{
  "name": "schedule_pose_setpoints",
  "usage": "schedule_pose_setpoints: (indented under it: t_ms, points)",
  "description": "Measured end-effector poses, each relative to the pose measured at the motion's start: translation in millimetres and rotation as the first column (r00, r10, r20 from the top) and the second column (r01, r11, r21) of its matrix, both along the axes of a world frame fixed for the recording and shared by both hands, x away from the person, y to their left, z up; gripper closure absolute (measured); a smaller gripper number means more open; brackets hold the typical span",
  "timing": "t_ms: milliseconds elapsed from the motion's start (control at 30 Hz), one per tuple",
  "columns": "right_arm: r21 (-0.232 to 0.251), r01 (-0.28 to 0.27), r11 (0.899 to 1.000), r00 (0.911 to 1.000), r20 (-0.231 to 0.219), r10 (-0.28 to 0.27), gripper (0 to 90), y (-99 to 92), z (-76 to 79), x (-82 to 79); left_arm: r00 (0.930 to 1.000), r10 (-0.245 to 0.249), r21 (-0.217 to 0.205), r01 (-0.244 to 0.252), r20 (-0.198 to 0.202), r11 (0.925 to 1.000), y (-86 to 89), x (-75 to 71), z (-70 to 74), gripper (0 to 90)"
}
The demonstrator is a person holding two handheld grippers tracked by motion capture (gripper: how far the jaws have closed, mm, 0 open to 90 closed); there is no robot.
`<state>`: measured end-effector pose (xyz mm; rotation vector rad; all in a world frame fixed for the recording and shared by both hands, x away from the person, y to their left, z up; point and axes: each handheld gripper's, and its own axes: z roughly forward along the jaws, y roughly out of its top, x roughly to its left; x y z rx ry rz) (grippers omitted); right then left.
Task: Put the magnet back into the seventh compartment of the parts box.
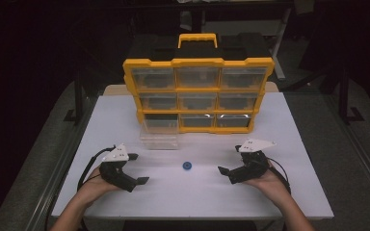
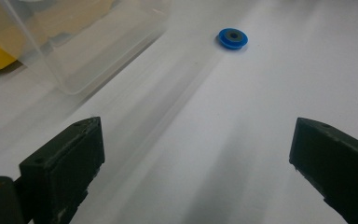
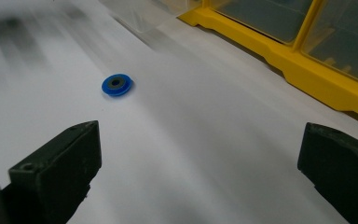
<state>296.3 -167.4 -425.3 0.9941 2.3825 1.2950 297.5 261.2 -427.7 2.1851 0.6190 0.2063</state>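
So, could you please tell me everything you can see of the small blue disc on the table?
The blue disc is a small round piece, plastic by its look, with a dark centre like a hole or insert. It lies flat on the white table, between the two open tools and touched by neither. The pulled-out clear drawer stands apart from it, farther back on the left, before the yellow organizer.
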Motion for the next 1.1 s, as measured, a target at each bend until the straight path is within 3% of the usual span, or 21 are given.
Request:
schedule_pose_setpoints:
  t_ms: [1100]
  points:
    - [-0.001,-0.032,0.999,0.9995,0.009,0.032,0.0,19.0,2.3,14.4,1.0,-0.003,0.005,0.003,-0.003,1.0,-1.6,-0.5,-1.2,0.0]
